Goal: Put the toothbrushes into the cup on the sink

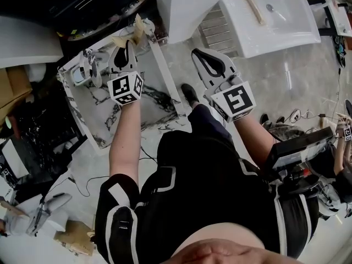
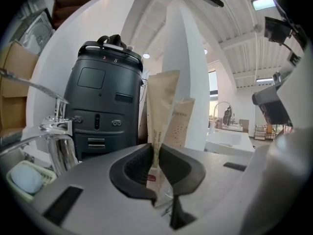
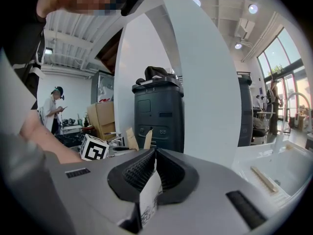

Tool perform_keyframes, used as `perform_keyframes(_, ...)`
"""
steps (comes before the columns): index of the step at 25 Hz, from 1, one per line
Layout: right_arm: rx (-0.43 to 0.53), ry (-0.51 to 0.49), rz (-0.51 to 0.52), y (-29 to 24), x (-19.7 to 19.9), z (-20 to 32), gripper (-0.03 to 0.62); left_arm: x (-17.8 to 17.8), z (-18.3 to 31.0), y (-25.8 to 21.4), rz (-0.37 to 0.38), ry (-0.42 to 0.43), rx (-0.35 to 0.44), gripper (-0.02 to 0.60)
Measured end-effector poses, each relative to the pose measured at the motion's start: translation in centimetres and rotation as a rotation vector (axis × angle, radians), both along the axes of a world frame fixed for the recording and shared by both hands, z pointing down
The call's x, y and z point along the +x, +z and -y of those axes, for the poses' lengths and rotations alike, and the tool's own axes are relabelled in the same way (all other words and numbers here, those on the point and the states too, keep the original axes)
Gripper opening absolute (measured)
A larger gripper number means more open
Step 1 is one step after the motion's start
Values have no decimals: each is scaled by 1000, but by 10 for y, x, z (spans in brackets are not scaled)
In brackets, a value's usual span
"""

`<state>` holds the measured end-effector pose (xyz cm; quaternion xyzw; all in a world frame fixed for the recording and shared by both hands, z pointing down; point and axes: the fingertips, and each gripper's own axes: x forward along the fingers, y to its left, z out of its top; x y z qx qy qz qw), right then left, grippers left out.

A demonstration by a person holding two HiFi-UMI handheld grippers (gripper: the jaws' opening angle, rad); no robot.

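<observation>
- The marble bench (image 1: 104, 120) lies slanted under the left arm. We see its right-hand edge dropping to open floor (image 1: 275, 87), which gives free room on that side.
- A white sink (image 1: 297, 32) stands well to the right of the marble bench, across that floor.
- Only the left gripper view shows us the dark grey machine (image 2: 105, 102) behind the marble bench and the chrome tap (image 2: 61, 141) rising on it.
- The left hand-held gripper (image 2: 157, 153) hangs over the marble bench's far end, jaws pinching two beige packets (image 2: 164, 111) upright.
- The right hand-held gripper (image 3: 152, 168) is off the marble bench's right edge, above the floor. Its jaws are pressed on a white printed slip (image 3: 149, 195), seen only in its own view.
- A wooden toothbrush (image 1: 253, 6) lies in the white sink, far right of the marble bench.
</observation>
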<state>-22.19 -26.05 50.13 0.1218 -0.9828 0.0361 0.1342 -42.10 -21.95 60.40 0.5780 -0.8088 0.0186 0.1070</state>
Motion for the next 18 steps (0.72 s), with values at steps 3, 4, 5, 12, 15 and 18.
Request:
perform_keyframes(3, -1, 3, 9, -5, -2, 0, 29, -1, -4, 3, -2, 0, -18, 48)
perform_keyframes(4, 2, 2, 12, -8, -2, -1, 29, -1, -5, 3, 0, 1, -19, 57)
perform_keyframes(5, 5, 2, 13, -8, -2, -1, 29, -1, -5, 3, 2, 4, -20, 69)
perform_keyframes(12, -1, 7, -9, -12, -1, -8, 29, 3, -12, 1, 10, 31, -47, 143)
perform_keyframes(15, 2, 12, 6, -18, -1, -12, 29, 10, -22, -5, 18, 38, -45, 144)
perform_keyframes(18, 24, -4, 59, -30, -5, -19, 29, 15, -36, -24, 38, 36, -22, 144)
